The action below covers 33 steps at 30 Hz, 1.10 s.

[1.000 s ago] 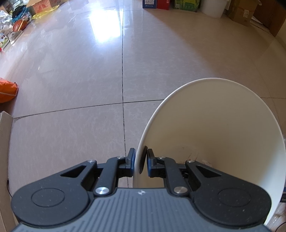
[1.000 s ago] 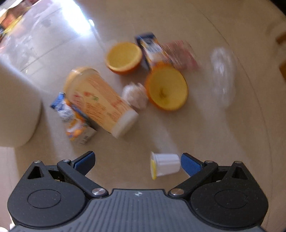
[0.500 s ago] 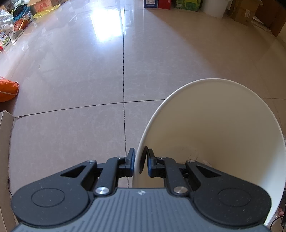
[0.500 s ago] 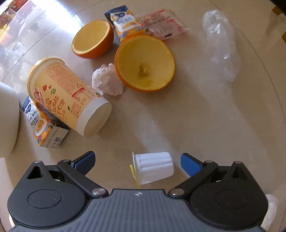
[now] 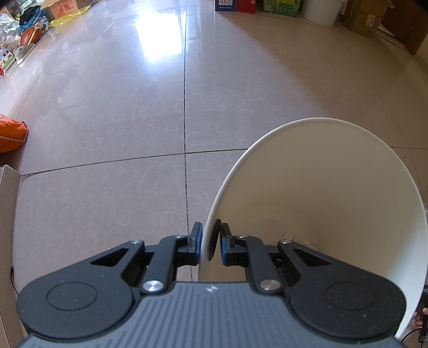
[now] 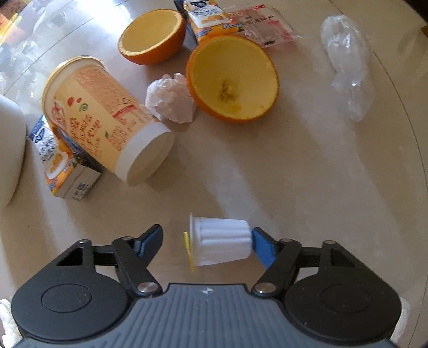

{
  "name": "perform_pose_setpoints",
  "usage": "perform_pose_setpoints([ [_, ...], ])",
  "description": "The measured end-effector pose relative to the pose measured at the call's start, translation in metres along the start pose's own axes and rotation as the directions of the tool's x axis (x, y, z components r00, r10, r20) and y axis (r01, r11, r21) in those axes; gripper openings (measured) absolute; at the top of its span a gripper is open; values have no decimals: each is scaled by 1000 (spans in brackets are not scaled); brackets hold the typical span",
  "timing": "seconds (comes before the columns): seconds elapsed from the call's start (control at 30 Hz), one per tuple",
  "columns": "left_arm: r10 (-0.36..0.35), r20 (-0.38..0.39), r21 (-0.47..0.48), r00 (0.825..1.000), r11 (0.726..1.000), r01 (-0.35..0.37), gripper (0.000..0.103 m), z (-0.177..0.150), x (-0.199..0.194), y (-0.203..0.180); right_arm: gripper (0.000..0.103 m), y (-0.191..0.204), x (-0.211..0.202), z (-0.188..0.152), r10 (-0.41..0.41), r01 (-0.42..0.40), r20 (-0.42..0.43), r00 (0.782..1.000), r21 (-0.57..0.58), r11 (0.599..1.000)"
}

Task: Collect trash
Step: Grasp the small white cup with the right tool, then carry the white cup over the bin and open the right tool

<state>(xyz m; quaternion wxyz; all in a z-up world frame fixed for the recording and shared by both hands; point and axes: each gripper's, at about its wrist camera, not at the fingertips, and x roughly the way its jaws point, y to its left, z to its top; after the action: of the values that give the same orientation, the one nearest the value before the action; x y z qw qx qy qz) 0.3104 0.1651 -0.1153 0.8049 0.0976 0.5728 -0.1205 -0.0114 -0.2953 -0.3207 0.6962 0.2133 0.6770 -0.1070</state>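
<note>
I stand over a glossy beige tiled floor, with boxes and bags piled along the far edges of the room and an orange bag off to the left.

My left gripper tilts steeply down, and its jaws are clamped on the rim of a white bin, one finger outside the wall and one inside.

My right gripper points straight down at the trash scattered on the floor. A small white ribbed cup lies on its side between my fingers. My jaws have just been closing on it: the blue pad on the right touches the cup's base, while the left pad is apart from its rim, so I do not grip it yet.

Beyond the small cup, to the left, a big yellow paper cup lies on its side across a small juice carton. Further beyond the small cup sit a crumpled white tissue, an orange half just beside the tissue, a second orange half, another carton and a red-and-white wrapper. A clear plastic bag lies far right of the small cup, well apart. The bin's white wall shows at the left edge of this view.
</note>
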Motion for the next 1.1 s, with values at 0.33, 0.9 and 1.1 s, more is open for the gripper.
perform_pose_setpoints([
  [0.33,1,0,5,1000,1000,-1,12,0,0,0,49,-4,-3,-6,-38,38,-5,999,-13,999],
  [0.9,-11,-9,21,1000,1000,11,11,2,3,-2,49,65,-102,20,-10,14,16,1000,-242,970],
  [1.1,-20,-12,15,1000,1000,20,11,2,3,0,49,126,-169,35,61,-31,66,996,-381,924],
])
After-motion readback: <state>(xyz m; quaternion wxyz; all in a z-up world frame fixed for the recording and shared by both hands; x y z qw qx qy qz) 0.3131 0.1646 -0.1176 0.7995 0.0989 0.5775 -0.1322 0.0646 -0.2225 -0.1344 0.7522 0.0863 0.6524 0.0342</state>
